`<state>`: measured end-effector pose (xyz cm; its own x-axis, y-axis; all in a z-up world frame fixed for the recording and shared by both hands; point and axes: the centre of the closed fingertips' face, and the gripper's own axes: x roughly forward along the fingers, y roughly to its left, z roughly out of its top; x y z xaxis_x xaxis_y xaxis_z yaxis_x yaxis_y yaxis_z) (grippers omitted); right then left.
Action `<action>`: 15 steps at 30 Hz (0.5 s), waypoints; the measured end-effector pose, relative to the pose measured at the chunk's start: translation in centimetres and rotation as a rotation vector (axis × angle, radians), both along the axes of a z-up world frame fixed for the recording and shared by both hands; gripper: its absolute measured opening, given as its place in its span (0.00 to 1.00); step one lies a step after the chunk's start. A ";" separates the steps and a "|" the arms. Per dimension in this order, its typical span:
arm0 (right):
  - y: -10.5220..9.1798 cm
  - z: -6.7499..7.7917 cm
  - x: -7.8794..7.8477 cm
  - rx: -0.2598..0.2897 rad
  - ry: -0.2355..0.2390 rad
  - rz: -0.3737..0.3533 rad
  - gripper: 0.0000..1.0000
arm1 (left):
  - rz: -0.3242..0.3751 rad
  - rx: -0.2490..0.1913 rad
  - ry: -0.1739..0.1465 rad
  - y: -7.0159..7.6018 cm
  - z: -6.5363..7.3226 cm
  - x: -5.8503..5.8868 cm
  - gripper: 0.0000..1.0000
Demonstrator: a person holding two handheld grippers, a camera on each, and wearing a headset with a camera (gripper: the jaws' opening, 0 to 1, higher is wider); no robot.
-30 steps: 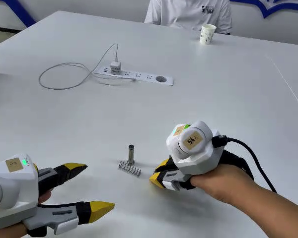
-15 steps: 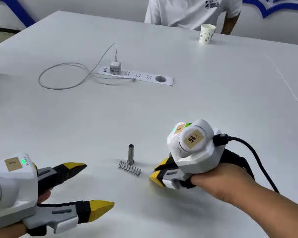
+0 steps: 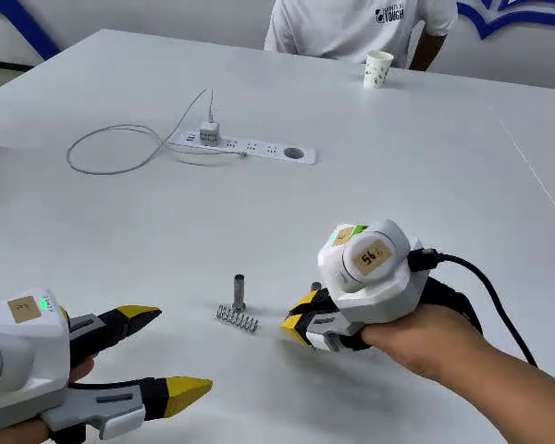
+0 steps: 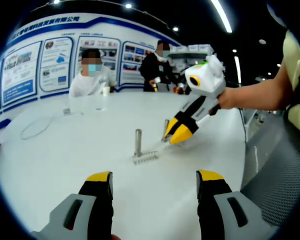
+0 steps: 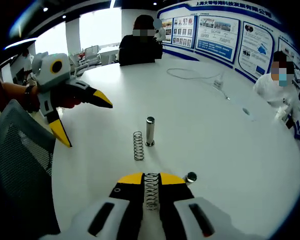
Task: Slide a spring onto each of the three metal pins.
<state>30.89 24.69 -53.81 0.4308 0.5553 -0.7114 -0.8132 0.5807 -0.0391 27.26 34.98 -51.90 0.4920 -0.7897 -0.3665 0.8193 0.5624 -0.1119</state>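
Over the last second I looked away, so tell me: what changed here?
The right gripper drew slightly back from the upright pin, uncovering a second pin behind its tips. It is shut on a spring. Unchanged: left gripper open, loose spring lying by the upright pin.

A wide white table carries a long white power strip at the far left, with a thin white cable looped to its left. A white paper cup stands at the far edge. Nearer, a short grey metal pin stands upright. A small coiled metal spring lies just beside its base, and a second metal pin stands to the right.
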 end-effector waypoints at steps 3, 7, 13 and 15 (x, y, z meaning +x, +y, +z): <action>-0.1 0.3 0.0 0.005 -0.006 -0.004 0.12 | -0.001 0.002 -0.002 0.0 0.1 0.0 0.69; -0.2 0.5 -0.1 0.011 -0.013 -0.009 0.12 | -0.001 0.004 -0.005 0.1 0.2 0.0 0.69; -0.6 0.8 -0.2 0.017 -0.019 -0.019 0.12 | -0.005 0.007 -0.011 0.0 0.4 -0.1 0.69; -0.7 0.9 -0.3 0.021 -0.020 -0.023 0.12 | -0.006 0.006 -0.012 -0.1 0.5 -0.1 0.69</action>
